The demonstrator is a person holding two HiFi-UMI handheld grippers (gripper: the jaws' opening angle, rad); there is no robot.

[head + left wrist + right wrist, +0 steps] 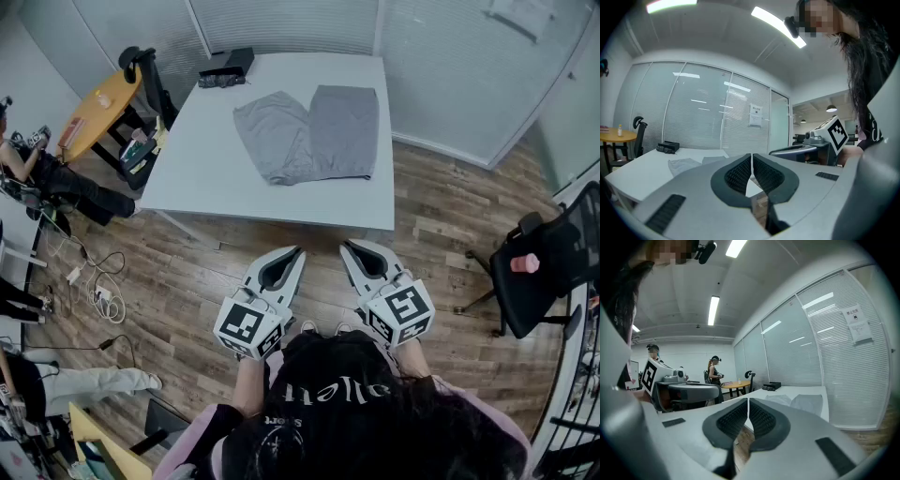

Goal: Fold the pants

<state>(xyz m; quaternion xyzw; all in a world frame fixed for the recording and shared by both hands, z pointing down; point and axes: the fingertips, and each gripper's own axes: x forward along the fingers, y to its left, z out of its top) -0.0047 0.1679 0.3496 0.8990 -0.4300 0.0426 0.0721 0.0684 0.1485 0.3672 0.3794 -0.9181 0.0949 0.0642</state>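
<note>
Grey pants (307,133) lie spread flat on the white table (216,178), legs pointing away toward the far edge. They also show as pale cloth in the left gripper view (684,164) and the right gripper view (806,402). My left gripper (298,251) and right gripper (345,246) are held side by side over the wooden floor, short of the table's near edge. Both are shut with nothing between their jaws. The left gripper's tips (751,154) and the right gripper's tips (748,400) point toward the table.
A black box (227,67) sits at the table's far left corner. A round orange table (98,108) and a dark chair stand left; a black office chair (553,267) stands right. Cables lie on the floor at left. Other people stand in the room. Glass partitions run behind.
</note>
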